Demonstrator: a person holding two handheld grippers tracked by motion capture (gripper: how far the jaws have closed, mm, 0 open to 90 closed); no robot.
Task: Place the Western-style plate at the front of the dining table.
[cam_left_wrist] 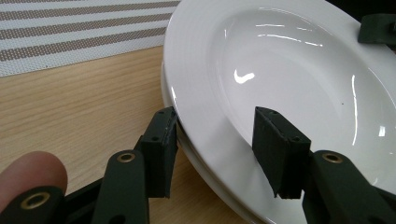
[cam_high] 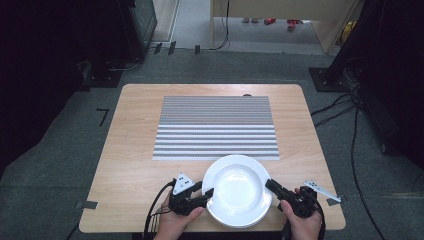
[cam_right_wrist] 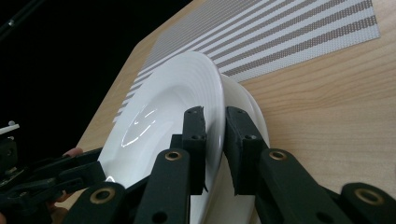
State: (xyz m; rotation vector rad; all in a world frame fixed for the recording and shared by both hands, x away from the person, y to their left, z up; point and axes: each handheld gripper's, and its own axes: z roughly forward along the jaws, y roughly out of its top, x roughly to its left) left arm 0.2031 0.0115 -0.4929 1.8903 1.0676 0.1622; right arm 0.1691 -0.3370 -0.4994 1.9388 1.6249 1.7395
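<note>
A white deep plate point(cam_high: 237, 189) lies near the table's front edge, on top of a second white plate point(cam_right_wrist: 251, 112) whose rim peeks out beneath it point(cam_left_wrist: 205, 176). My left gripper point(cam_high: 206, 195) is at the top plate's left rim. In the left gripper view point(cam_left_wrist: 215, 114) one pad point(cam_left_wrist: 161, 149) bears on the outer edge and the other stands inside the well. My right gripper point(cam_high: 272, 186) is at the right rim. In the right gripper view point(cam_right_wrist: 215, 112) its jaws stand narrow, with the top plate's rim point(cam_right_wrist: 215, 100) pinched between the pads and raised off the lower plate.
A grey-and-white striped placemat point(cam_high: 216, 127) covers the middle and far part of the wooden table point(cam_high: 130, 165). Cables run over the carpet at the right point(cam_high: 350, 150). The left gripper also appears at the lower left of the right gripper view point(cam_right_wrist: 42, 182).
</note>
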